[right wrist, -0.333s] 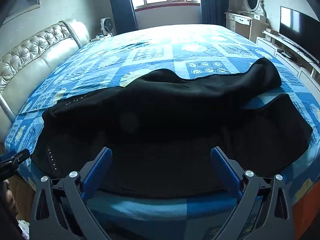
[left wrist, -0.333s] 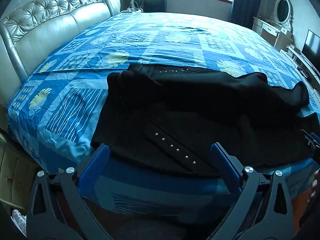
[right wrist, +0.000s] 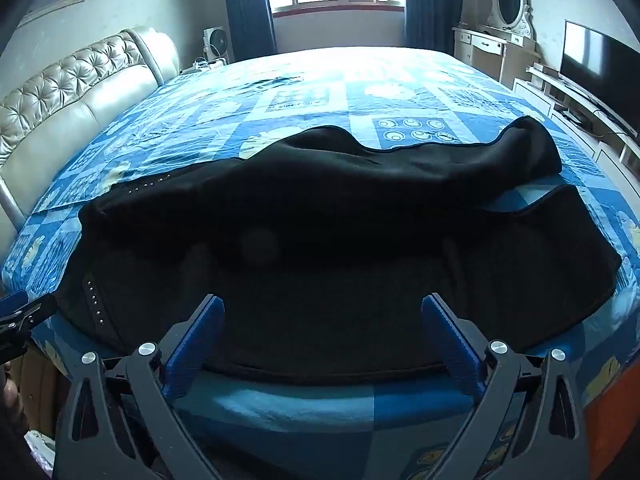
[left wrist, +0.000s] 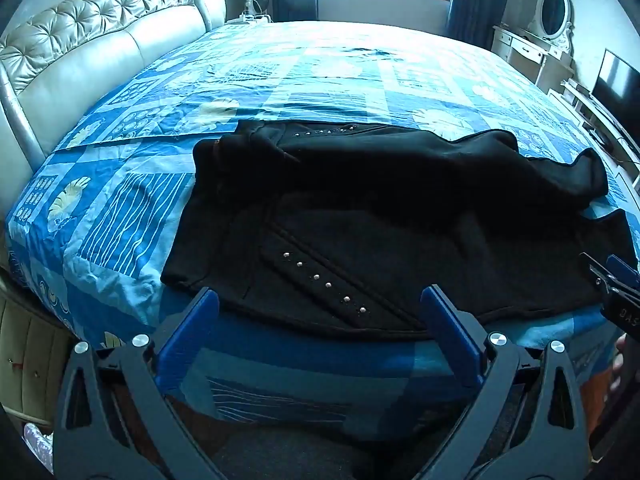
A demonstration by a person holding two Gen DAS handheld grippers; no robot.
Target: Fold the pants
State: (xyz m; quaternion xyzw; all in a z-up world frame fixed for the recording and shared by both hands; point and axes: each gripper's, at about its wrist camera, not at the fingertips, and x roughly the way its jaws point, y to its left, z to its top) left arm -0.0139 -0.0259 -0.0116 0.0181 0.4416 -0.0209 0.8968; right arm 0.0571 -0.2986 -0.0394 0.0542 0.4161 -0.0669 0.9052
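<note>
- Presently: black pants (left wrist: 380, 216) spread flat on blue bedspread (left wrist: 320, 76), waistband probably at left.
- Left gripper (left wrist: 320, 312): fingers released, empty.
- Right gripper (right wrist: 322, 316): fingers released, empty.

Pants (left wrist: 380, 216): matt black cloth, shiny metal studs (left wrist: 328, 285). Bedspread (left wrist: 120, 216): smooth printed blue cloth. Headboard (left wrist: 80, 48): glossy tufted leather. Left claw (left wrist: 320, 304): matt blue plastic fingers (left wrist: 448, 328).

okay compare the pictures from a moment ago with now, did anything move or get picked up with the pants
Nothing visibly changed. The black pants lie spread on the blue bedspread in the same shape. The left gripper and right gripper hover wide open at the near edge as before, with nothing gripped between their fingers.
</note>
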